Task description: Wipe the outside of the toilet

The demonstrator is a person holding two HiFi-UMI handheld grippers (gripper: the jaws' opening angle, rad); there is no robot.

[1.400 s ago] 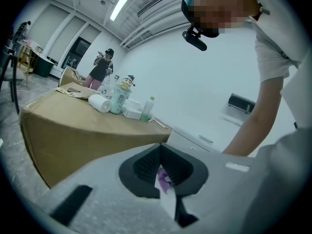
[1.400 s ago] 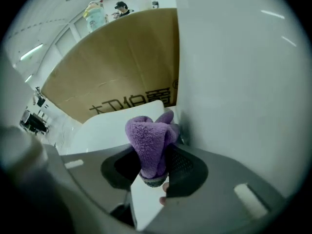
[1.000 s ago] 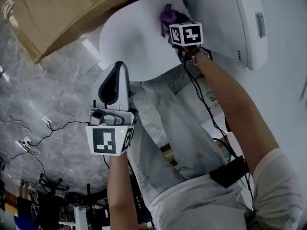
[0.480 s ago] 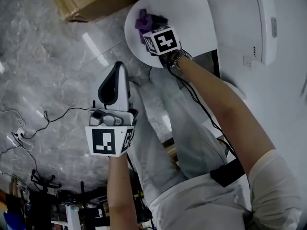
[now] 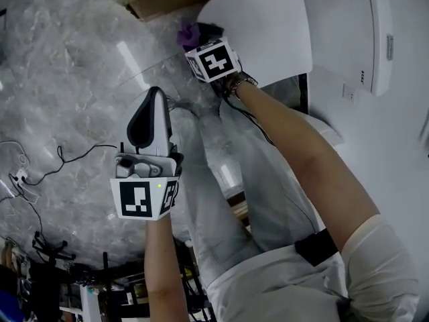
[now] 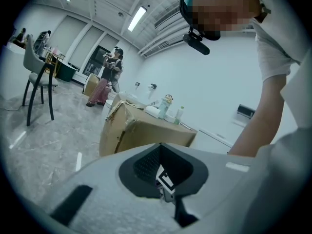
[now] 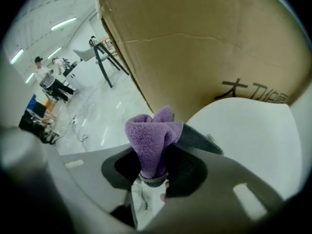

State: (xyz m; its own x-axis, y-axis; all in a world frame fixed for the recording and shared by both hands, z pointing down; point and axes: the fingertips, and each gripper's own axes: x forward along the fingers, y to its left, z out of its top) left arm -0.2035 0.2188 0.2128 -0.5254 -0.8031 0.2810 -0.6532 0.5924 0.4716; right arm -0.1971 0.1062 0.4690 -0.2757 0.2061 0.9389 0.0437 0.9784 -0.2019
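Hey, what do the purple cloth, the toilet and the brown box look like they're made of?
Purple cloth: soft, fuzzy pile, likely microfibre or terry.
Toilet: smooth, even white surface; plastic or ceramic, can't tell which.
Brown box: matte cardboard, creased, with black printing.

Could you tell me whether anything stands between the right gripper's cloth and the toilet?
Nothing visible does. The purple cloth, clamped in the right gripper, is right beside the white rounded edge of the toilet, with no object between them. A cardboard box stands close behind that edge, not in the path.
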